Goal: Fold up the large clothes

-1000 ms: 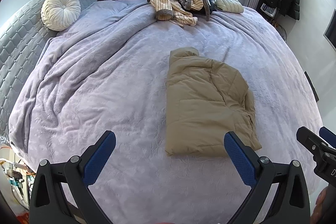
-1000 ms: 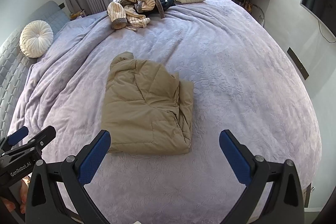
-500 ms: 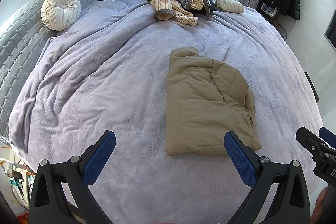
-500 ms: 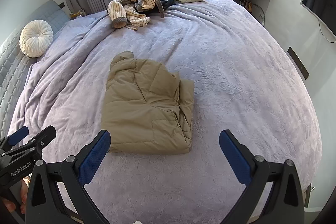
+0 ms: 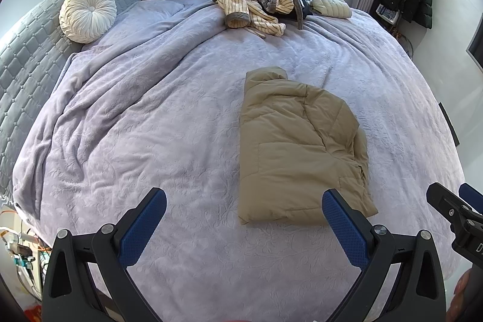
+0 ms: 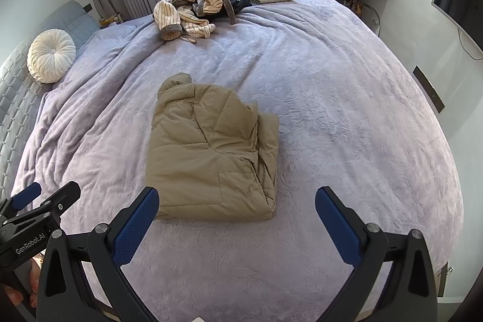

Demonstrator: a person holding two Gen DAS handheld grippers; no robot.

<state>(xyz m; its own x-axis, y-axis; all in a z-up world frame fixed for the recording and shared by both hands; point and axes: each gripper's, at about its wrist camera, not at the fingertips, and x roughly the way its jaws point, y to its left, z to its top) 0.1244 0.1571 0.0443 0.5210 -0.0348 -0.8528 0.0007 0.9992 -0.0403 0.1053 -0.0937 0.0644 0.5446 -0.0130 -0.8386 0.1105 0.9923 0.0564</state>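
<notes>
- Left wrist view: the left gripper [image 5: 244,219] hovers above the bed [image 5: 169,122], fingers wide apart and empty. The tan jacket [image 5: 299,147] lies folded mid-bed, just ahead and to the right. This fold looks finished; next comes a reach toward the striped clothes pile [image 5: 256,2] by the window.
- Right wrist view: the right gripper [image 6: 237,219] also hangs with fingers apart, the jacket [image 6: 208,153] just ahead.
- Nothing differs from the earlier frames; both grippers stay put.

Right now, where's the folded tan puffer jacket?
The folded tan puffer jacket lies mid-bed on the lavender bedspread, right of centre in the left wrist view, just ahead of both open grippers, with the striped clothes pile beyond it.
</notes>
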